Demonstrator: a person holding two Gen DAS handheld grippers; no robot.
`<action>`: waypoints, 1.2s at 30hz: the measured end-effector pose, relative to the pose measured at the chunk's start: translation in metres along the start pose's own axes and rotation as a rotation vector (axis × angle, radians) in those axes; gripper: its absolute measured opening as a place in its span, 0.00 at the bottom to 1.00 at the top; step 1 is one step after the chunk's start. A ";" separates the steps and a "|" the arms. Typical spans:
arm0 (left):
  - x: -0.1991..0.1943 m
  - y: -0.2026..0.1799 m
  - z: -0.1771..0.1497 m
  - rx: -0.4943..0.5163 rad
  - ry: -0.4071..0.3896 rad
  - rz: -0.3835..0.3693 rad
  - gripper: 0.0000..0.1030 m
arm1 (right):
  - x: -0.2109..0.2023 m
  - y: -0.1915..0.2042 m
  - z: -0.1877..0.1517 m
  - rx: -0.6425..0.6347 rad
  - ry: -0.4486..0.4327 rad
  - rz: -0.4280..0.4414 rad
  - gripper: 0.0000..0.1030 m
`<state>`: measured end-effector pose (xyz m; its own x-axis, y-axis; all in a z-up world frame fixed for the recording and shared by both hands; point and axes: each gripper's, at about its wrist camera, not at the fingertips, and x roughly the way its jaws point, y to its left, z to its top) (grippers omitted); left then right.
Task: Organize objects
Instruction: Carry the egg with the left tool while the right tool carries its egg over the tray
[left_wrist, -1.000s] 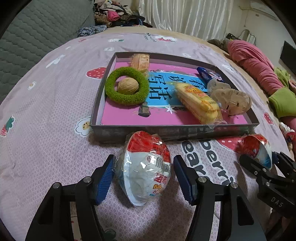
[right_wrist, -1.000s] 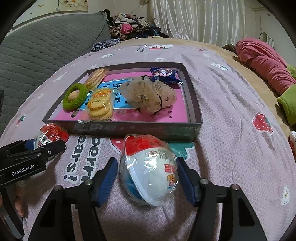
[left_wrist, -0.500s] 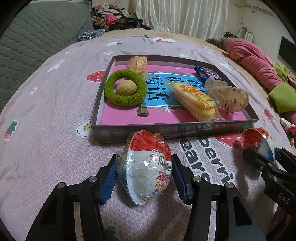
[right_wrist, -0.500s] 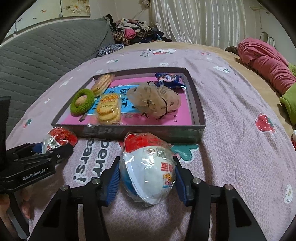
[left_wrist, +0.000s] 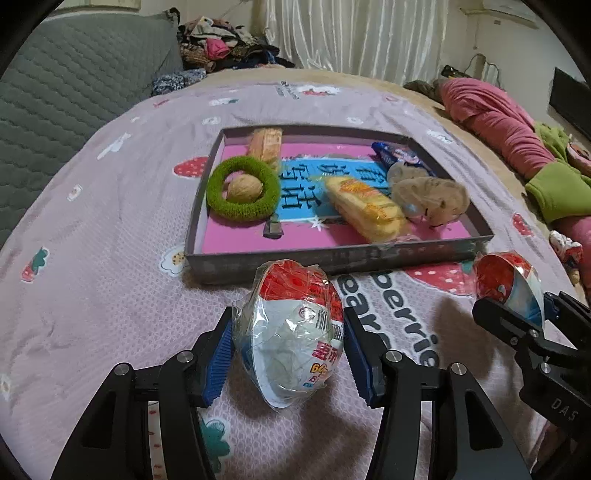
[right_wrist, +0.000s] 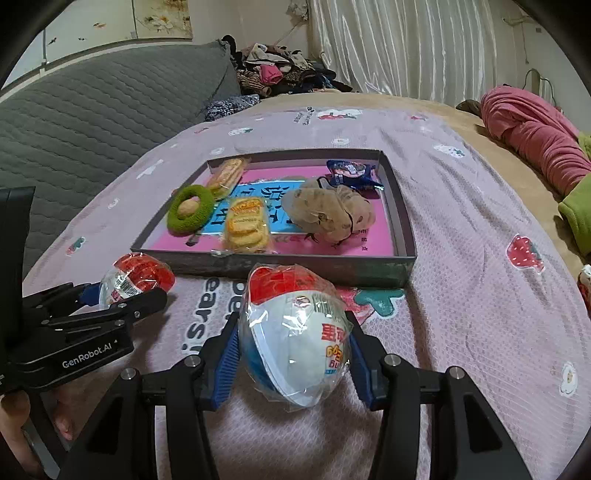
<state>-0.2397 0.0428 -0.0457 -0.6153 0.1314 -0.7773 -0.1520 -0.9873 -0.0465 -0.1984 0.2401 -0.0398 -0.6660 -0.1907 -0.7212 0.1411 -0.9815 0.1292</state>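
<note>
Two wrapped egg-shaped toys are held, one clamped between the pads of each gripper. The left gripper (left_wrist: 288, 354) grips the left egg (left_wrist: 290, 328); the right gripper (right_wrist: 293, 352) grips the right egg (right_wrist: 293, 330). Each egg points its red end forward, toward the shallow box (left_wrist: 332, 260) just ahead on the bedspread (left_wrist: 110, 258). The box's near wall lies between eggs and pink floor, so each likely has to clear it.

Both wrist cameras are looking forward and downward from close above the pink patterned bedspread (left_wrist: 110, 229), sharing the shallow grey cardboard tray (left_wrist: 332, 258) (right_wrist: 295, 267) ahead.
</note>
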 end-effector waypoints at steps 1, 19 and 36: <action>-0.004 -0.001 0.000 0.002 -0.002 0.000 0.55 | -0.004 0.001 0.001 -0.001 -0.006 0.000 0.51; -0.082 -0.004 0.054 0.030 -0.125 0.013 0.55 | -0.068 0.020 0.054 -0.047 -0.123 -0.009 0.51; -0.060 -0.009 0.139 0.048 -0.167 0.009 0.55 | -0.065 0.022 0.148 -0.105 -0.207 -0.022 0.51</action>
<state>-0.3091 0.0568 0.0885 -0.7362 0.1391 -0.6624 -0.1801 -0.9836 -0.0064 -0.2605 0.2285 0.1108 -0.8042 -0.1791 -0.5667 0.1933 -0.9805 0.0356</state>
